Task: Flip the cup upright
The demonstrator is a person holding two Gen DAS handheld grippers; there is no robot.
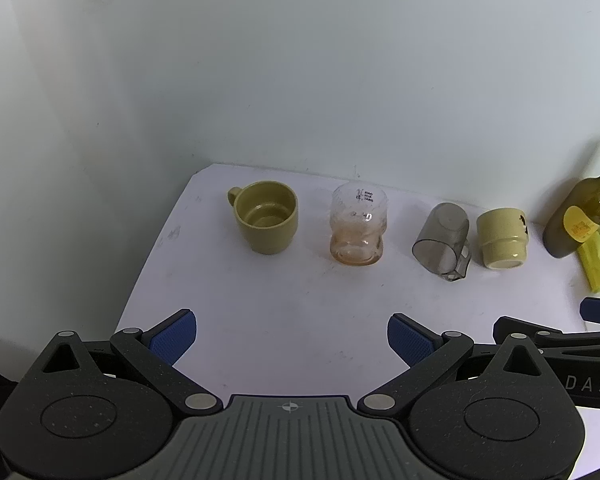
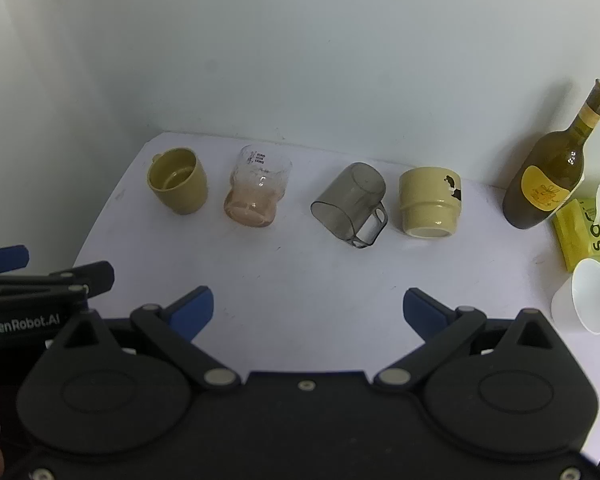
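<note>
Several cups stand in a row on the white table (image 1: 284, 300). An olive mug (image 1: 266, 222) (image 2: 178, 180) stands upright at the left. A clear glass (image 1: 358, 230) (image 2: 258, 190) with an orange tint stands upright beside it. A smoky grey plastic cup (image 1: 442, 238) (image 2: 348, 204) with a handle lies on its side. A pale yellow ceramic cup (image 1: 502, 238) (image 2: 428, 202) stands upside down. My left gripper (image 1: 292, 336) is open and empty, well in front of the row. My right gripper (image 2: 308, 312) is open and empty, in front of the grey cup.
A dark green wine bottle (image 2: 548, 176) (image 1: 580, 216) with a yellow label stands at the right. A yellow packet (image 2: 584, 236) and a white plastic cup (image 2: 590, 300) lie near the right edge. A white wall runs behind the row.
</note>
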